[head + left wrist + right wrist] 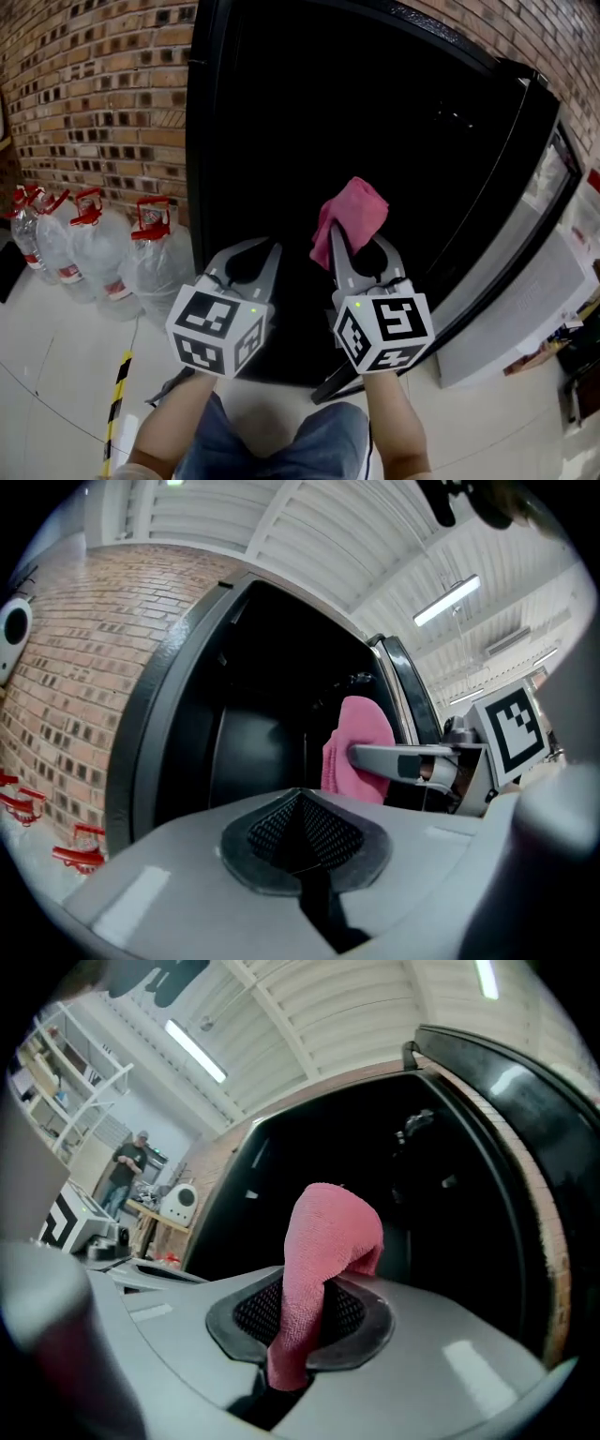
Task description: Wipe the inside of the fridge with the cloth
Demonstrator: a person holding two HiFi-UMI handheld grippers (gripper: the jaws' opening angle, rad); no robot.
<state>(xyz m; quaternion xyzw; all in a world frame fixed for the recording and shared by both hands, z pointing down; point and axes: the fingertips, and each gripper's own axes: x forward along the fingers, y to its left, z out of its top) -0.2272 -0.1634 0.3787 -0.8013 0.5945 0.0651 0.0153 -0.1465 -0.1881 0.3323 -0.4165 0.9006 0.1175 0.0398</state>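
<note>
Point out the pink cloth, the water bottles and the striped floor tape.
pink cloth [352, 214]: head view, middle of the bunched fabric.
water bottles [94, 253]: head view, clear body of one bottle.
striped floor tape [117, 394]: head view, midway along the strip.

Water jugs [98, 253] along brick wall [94, 103]

Pink terry cloth [352, 214], bunched, its top flopped over, lower end pinched in the closed right tool [349, 242], held up just before the fridge's opening, black fridge [309, 103] upright, interior dark, door [530, 225] swung open at its right
</note>
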